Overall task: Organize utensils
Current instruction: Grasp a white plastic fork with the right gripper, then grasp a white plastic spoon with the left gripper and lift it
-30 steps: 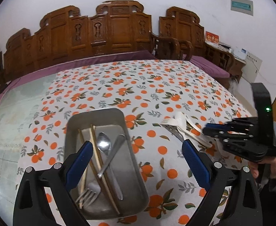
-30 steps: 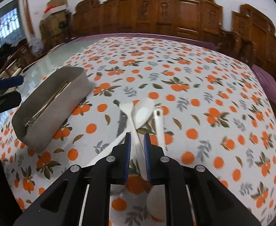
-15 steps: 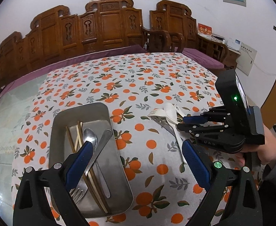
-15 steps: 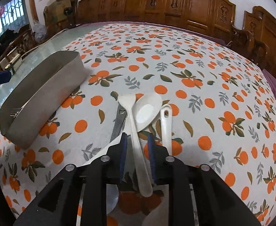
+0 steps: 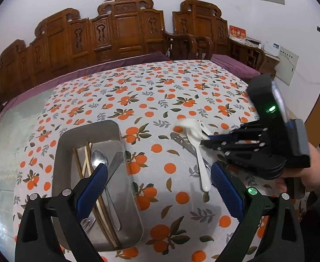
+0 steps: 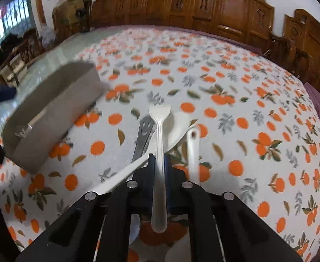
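Two grippers over a table point(image 5: 77, 113) covered by a cloth printed with oranges.

Right gripper point(image 6: 159, 163): fingers pressed together on the handle of a white plastic fork point(image 6: 159, 131), held above the cloth with its tines pointing away from the camera and the handle end running back between the fingers. In the left wrist view the same gripper point(image 5: 206, 138) reaches in from the right edge of the table, the person's hand point(image 5: 302, 174) behind it; the fork's head there is a blurred white shape at the fingertips, so its exact tilt is hard to tell.

Left gripper point(image 5: 157, 183): fingers spread wide, holding nothing, hovering above the near edge of the table, one finger over the tray and the other over the cloth.

Metal tray point(image 5: 127, 187): rectangular, toward the near left corner of the table. Contents: metal spoon point(image 5: 97, 158), metal fork point(image 5: 86, 221), chopsticks point(image 5: 84, 163) and one further metal handle, all lying lengthwise.

Loose items on the cloth, right of the tray and apart from it: white plastic spoon point(image 6: 177, 128) lying under the lifted fork; a second white handle with a hole point(image 6: 192, 150) just beside it; a metal piece with a smiley cut-out point(image 6: 144, 131) partly beneath them.

Background: carved wooden chairs point(image 5: 125, 32) along the far edge.
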Available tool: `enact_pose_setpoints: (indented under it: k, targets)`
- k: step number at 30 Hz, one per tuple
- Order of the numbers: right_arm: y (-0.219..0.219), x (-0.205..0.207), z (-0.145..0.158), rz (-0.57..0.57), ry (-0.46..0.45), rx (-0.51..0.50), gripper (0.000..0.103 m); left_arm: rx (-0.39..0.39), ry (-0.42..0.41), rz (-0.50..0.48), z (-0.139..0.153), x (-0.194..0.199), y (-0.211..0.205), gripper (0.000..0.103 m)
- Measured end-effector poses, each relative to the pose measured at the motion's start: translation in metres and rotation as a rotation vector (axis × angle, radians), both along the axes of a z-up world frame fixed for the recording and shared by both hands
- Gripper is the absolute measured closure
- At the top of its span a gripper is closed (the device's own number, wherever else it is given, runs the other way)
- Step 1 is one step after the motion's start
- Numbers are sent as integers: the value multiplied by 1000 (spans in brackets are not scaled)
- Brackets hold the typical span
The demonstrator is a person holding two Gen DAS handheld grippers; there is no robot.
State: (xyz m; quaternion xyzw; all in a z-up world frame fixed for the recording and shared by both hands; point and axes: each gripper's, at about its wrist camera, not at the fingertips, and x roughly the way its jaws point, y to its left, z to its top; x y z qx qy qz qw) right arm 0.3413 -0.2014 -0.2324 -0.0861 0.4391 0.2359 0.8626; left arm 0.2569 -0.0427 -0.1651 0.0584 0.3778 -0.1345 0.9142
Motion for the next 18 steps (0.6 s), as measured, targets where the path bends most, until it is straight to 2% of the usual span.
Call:
enact_pose_setpoints:
  k: [5,9,14,18]
  targets:
    - [-36,-2,25,-82,-61,91,93,17,10,-16,0,5,-13,12]
    - [-60,3,21,-131,-56,81,93,11,52,-42,-5,15,-26,12]
    - [-78,11,10,-179,-35,63,93,29,109,-50,-21,29,-43,21]
    - [-83,9,8,-186,-33,74,93,41,155,-67,-35,41,-58,32]
